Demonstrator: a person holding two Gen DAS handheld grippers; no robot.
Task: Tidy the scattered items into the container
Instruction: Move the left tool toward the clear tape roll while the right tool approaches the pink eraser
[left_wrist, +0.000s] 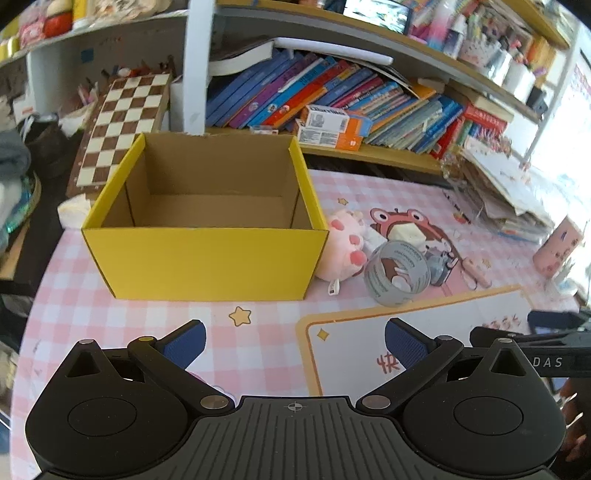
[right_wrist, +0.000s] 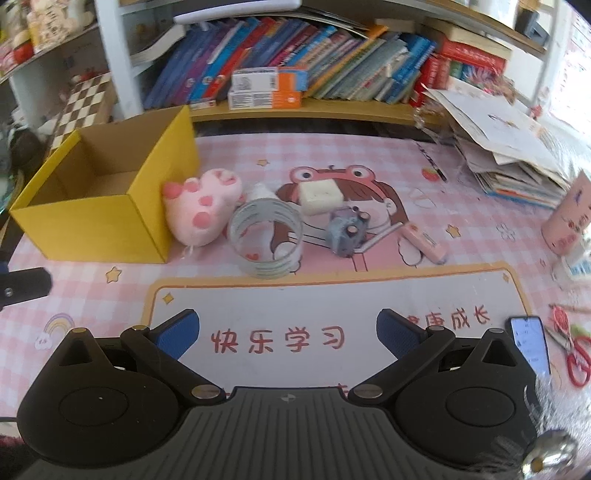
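An open yellow cardboard box (left_wrist: 207, 258) (right_wrist: 92, 225) stands on the pink checked mat with nothing visible inside. Right beside it lies a pink plush paw (left_wrist: 345, 251) (right_wrist: 201, 206). A clear tape roll (left_wrist: 397, 273) (right_wrist: 266, 240) stands on edge in front of the plush. Further right lie a white block (right_wrist: 319, 197), a small grey-blue toy (right_wrist: 347, 230) and a pink marker (right_wrist: 424, 243). My left gripper (left_wrist: 295, 341) hovers open in front of the box, holding nothing. My right gripper (right_wrist: 288, 332) is open above the mat's white panel, short of the tape roll.
A bookshelf (right_wrist: 295, 74) full of books runs behind the table. A chessboard (left_wrist: 122, 125) leans at the back left. A paper stack (right_wrist: 509, 162) and a pink cup (right_wrist: 569, 221) stand at the right, with a phone (right_wrist: 530, 341) and red scissors (right_wrist: 576, 354) near the right edge.
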